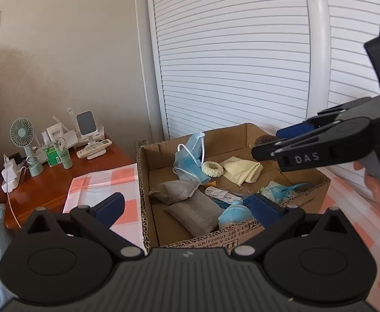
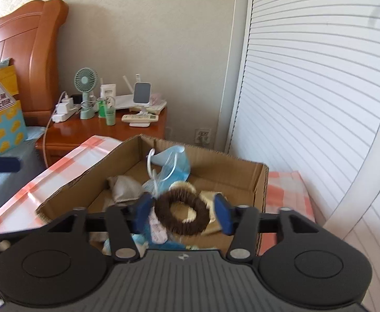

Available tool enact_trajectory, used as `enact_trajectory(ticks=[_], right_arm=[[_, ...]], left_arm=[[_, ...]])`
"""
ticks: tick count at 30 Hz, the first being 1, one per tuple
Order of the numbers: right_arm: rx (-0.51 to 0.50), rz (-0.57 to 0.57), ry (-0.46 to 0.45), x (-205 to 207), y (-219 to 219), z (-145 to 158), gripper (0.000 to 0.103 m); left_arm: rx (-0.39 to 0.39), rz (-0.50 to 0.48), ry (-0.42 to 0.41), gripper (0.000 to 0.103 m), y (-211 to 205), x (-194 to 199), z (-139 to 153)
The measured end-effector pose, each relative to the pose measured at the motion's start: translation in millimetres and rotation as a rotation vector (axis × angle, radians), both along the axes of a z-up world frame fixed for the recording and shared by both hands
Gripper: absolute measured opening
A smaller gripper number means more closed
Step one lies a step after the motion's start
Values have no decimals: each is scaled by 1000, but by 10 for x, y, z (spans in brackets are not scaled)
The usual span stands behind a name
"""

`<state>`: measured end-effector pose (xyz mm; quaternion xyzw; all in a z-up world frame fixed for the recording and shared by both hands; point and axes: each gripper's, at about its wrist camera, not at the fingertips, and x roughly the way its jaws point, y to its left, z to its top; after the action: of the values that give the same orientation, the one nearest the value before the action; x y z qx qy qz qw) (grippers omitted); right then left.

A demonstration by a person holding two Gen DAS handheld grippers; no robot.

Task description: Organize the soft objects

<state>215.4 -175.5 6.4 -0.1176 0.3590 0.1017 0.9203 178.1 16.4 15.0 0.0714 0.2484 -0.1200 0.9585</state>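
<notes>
The right gripper (image 2: 182, 212) has its fingers apart around, perhaps barely touching, the fuzzy brown ring-shaped scrunchie (image 2: 183, 214) over the open cardboard box (image 2: 261, 182); release low. The left gripper (image 1: 190, 205) has its fingers wide apart, empty.

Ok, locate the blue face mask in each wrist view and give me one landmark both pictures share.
Left wrist view: the blue face mask stands against the far-left inner wall of the cardboard box, left of the cream scrunchie.
Right wrist view: the mask sits mid-frame at the back of the box, beyond the brown scrunchie.
Shared landmark: the green desk fan on the nightstand.
</notes>
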Motion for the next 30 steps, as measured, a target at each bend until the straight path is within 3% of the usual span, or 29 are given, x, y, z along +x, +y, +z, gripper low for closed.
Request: enact_trajectory(ticks=[1,4,9,15,23,30], right_arm=[[-9,-6,6,31,13,-12,93],[23,-30,3,7,-7,-7,103],[23,-108,55,-158,-30,62,103],[2,-236,90,-506,-62,170,103],[-6,-310,101,-998,-57,289,103],[8,-321,103,-1174,-66,326,103]], left_arm=[[-12,15,1,102,23,-26,12],[-35,59,1,102,62,-103,42],[-12,126,-1,102,53,-214,105],[-10,217,76,102,35,-296,220],[16,223,124,102,-58,-426,257],[10,209,141,102,-113,-506,262]])
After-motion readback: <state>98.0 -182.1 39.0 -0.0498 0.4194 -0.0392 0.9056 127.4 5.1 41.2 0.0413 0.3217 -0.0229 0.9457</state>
